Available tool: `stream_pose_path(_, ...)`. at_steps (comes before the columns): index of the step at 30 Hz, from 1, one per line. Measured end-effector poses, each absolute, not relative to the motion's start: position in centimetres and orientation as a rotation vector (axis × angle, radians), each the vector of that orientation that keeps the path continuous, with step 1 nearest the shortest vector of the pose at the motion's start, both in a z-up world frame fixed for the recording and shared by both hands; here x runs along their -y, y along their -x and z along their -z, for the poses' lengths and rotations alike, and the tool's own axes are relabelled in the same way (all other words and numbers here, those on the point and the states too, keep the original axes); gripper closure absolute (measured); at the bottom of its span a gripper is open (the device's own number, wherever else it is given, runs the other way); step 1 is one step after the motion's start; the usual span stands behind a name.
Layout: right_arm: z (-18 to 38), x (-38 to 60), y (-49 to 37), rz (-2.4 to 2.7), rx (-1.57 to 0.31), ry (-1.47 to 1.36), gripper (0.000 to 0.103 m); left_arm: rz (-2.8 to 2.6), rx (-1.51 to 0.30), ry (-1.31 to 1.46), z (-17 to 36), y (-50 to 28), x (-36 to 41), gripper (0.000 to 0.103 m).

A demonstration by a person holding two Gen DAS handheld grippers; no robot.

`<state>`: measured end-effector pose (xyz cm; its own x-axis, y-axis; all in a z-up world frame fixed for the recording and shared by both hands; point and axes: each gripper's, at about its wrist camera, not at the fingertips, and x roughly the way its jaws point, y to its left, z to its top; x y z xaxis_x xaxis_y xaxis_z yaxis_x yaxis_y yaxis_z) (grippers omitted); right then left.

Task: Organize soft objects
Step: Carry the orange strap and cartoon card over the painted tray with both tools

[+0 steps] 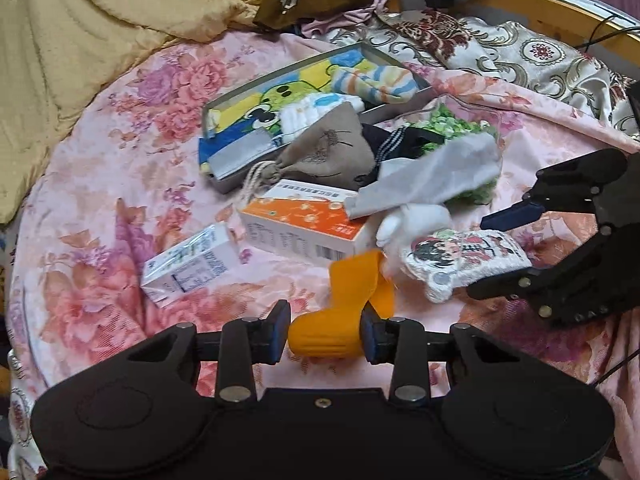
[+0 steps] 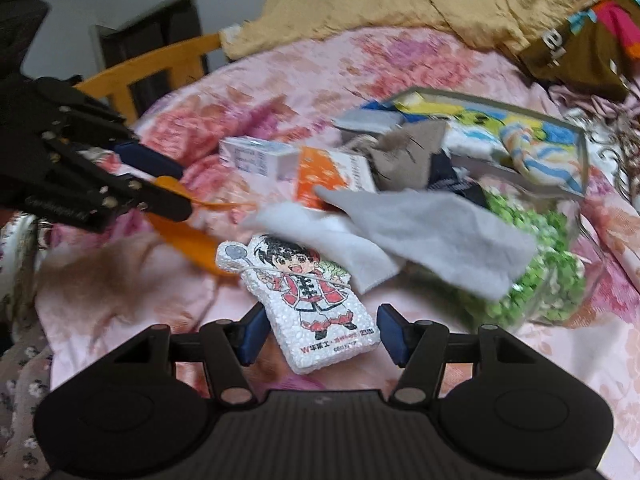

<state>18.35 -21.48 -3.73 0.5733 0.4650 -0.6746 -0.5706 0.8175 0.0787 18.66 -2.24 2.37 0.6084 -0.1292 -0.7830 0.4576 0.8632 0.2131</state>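
Orange sock (image 1: 344,312), light and limp, lies on the floral bedspread (image 1: 100,280) with its toe clamped between the left gripper (image 1: 325,338) fingers; gripped there, the cuff will likely dangle. The right gripper (image 2: 320,338), held low and level, has its fingers apart around the cartoon-printed pad (image 2: 312,300), soft-looking and best pinched across its narrow sides.

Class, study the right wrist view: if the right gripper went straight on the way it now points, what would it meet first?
The right gripper is open, and the cartoon-character pad already lies between its fingers, so it would likely meet that first; depth is hard to judge.
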Motion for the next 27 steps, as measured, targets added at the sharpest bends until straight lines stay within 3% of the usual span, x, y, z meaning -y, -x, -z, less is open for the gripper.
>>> stream_pose_path(16, 2.2, 21.8, -17.2, -0.665, -0.643, 0.085, 0.04, 0.36, -0.949, -0.191, -3.6, -19.0, 0.0, 0.065)
stream_pose_path(27, 0.7, 22.8, -16.7, -0.601, -0.526, 0.033, 0.04, 0.34, -0.861, -0.147, -6.3, -20.5, -0.2, 0.065)
